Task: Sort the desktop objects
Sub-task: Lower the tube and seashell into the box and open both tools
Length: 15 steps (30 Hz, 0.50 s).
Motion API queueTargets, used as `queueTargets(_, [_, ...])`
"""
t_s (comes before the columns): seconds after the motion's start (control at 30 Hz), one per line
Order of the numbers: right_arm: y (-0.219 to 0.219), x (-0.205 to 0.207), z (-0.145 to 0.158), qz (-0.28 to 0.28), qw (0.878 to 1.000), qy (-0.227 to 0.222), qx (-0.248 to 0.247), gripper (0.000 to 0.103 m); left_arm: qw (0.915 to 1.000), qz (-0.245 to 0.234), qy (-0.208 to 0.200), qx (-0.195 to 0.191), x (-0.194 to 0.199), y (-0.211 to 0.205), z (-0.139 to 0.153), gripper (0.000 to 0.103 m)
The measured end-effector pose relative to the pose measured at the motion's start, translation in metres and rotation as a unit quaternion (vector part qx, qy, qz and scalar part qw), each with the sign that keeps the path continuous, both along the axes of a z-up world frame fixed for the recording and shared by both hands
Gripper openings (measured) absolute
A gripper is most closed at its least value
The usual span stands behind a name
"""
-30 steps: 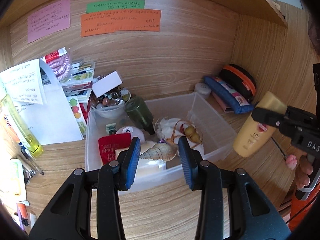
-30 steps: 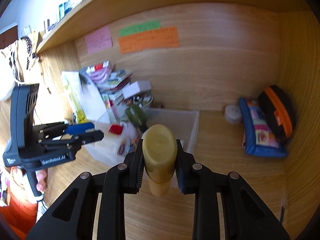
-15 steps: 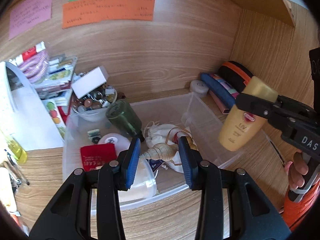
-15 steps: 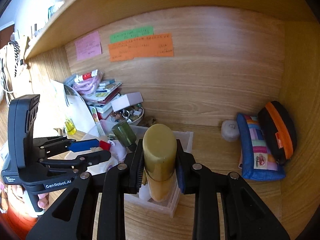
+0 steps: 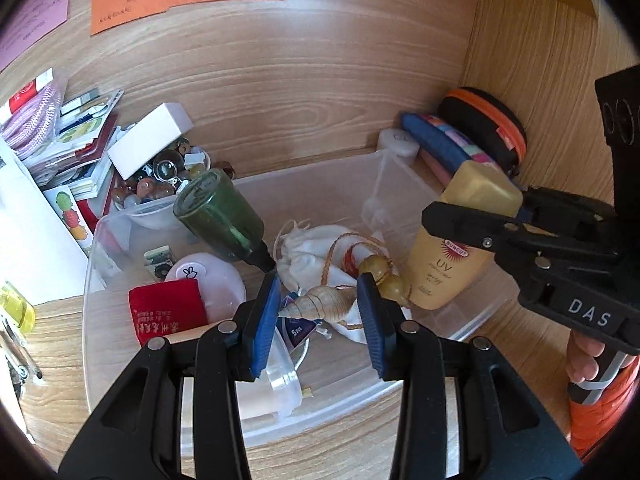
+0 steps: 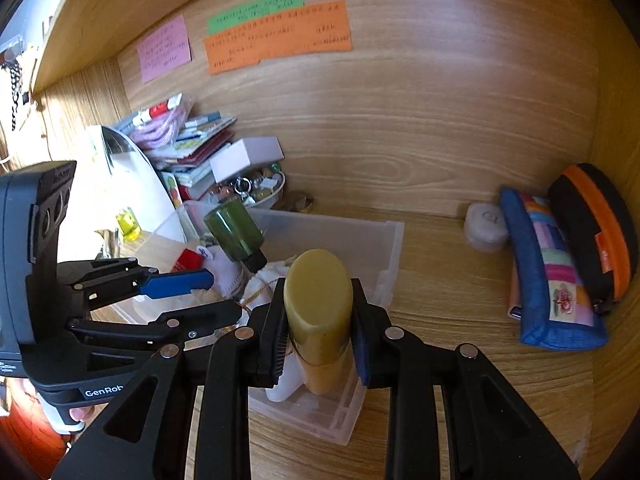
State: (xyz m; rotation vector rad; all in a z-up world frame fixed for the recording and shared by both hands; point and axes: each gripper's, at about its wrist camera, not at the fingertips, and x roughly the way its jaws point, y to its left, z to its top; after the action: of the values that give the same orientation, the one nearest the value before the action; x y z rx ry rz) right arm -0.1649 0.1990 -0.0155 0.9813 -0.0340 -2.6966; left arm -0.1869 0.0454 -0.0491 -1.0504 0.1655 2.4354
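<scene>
Two handheld grippers hang over a clear plastic bin [image 5: 404, 184] on the wooden desk. The left gripper [image 5: 318, 306], at the bottom centre of its own view, pinches a spiral seashell [image 5: 318, 305] by its two ends between its blue pads [image 5: 266, 320], over the middle of the bin. In the right wrist view the same gripper [image 6: 200, 296] shows at the left edge, a hand [image 6: 78, 414] on its handle.

The right gripper [image 6: 320, 332] clamps a yellow sunscreen tube [image 6: 318, 316] just below its gold cap, cap end towards the camera. In the left wrist view the tube [image 5: 448, 268] hangs at centre right, label reading "UV", its lower end inside the bin's right part, beside a white drawstring pouch [image 5: 312, 248].

In the bin also lie a dark green bottle [image 5: 220, 220] tilted cap-down, a red packet [image 5: 168, 312] and a round pale pink case [image 5: 218, 286]. At upper left of the left view a bowl of small trinkets [image 5: 160, 184] sits behind the bin, a white box [image 5: 150, 144] on it. At the right of the right wrist view a blue patchwork pouch [image 6: 552, 276] leans against a black and orange case [image 6: 596, 236], a small white round container [image 6: 486, 222] beside them. Orange [image 6: 280, 36], green [image 6: 254, 12] and pink [image 6: 164, 48] notes are stuck on the back panel.
</scene>
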Motion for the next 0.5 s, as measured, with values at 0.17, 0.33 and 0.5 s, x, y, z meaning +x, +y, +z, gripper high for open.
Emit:
queueTargets(0.17, [0.0014,-0.0019,-0.0035,0.001,1.0,0.003,-0.002,0.025,0.9999,0.0,0.01,-0.01,0.0022,0.0024,-0.0004,0.039])
queueTargets(0.33, [-0.0024,-0.0018,-0.0032,-0.003,1.0,0.017,0.008,0.025,0.9995,0.001,0.02,-0.023,0.0033,0.0056,-0.0015,0.04])
queueTargets(0.5, [-0.0074,-0.003,-0.0068,-0.005,1.0,0.015,0.025,0.036,0.9995,0.001,0.029,-0.017,0.0049,0.0039,0.0013,0.057])
